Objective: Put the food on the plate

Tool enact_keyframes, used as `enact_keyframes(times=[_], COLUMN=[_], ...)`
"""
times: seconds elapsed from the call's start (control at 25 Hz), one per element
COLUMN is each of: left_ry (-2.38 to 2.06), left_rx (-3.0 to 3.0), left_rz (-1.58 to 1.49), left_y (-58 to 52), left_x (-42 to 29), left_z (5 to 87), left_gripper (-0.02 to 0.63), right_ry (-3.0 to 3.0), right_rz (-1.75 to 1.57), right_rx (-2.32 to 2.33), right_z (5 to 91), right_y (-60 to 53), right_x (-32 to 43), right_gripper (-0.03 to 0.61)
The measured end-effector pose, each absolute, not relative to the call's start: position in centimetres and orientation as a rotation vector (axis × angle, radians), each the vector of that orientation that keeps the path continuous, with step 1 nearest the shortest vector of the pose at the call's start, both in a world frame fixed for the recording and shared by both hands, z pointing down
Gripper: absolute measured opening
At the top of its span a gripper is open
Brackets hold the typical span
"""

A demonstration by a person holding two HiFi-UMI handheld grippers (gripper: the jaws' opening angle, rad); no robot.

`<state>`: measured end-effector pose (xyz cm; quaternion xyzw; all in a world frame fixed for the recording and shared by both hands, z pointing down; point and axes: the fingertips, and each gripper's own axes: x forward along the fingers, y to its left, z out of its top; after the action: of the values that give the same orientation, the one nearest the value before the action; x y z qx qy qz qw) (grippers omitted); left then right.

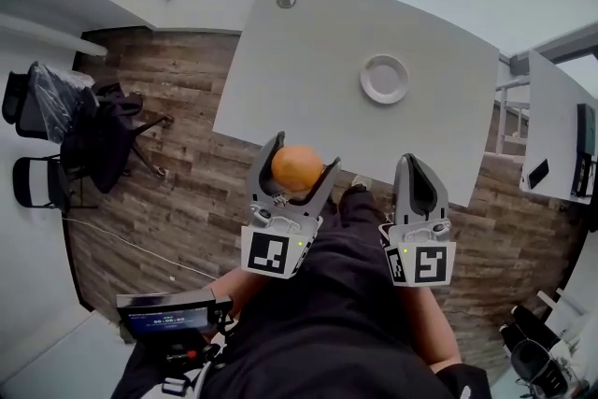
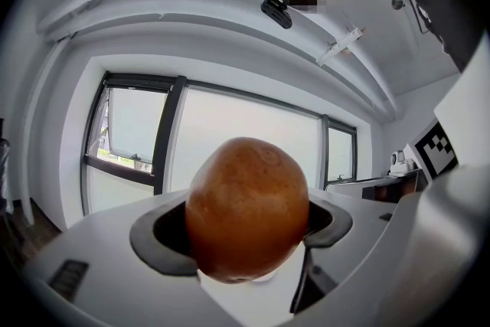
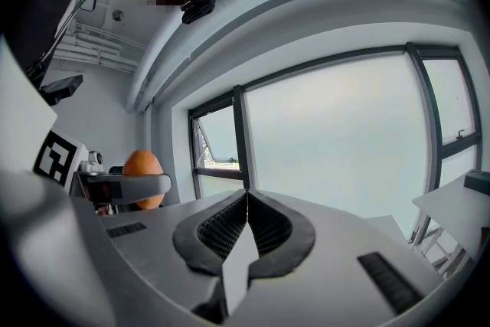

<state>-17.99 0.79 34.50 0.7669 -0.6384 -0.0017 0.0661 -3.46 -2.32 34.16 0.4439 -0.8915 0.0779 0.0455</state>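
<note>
Clamped in the left tongs (image 1: 301, 156), an orange (image 2: 246, 207), pinched from both sides and held in the air just short of the near edge of the white worktop (image 1: 308, 61). Beside it and clear of the fruit, the right tongs (image 3: 246, 199), pressed together with nothing between them. Farther back on the worktop, a small white plate (image 1: 384, 78), well apart from both tongs and from the orange. Underneath, wood-plank floor (image 1: 187, 154)

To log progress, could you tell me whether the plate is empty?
Empty: the plate lies bare on the table; the left gripper holds the orange.
</note>
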Motion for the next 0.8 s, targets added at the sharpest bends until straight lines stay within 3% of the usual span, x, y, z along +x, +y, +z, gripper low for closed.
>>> enact_keyframes(times=[0.8], left_ry=[-1.815], left_rx=[2.399], left_rz=[-0.014], left_y=[-6.1], left_x=[-6.4], left_z=[35.5], left_gripper=[0.373], right_ry=[-2.761], right_rz=[0.091], right_rx=[1.387], right_z=[31.5], right_y=[-5.6], right_x=[4.3], right_gripper=[0.008])
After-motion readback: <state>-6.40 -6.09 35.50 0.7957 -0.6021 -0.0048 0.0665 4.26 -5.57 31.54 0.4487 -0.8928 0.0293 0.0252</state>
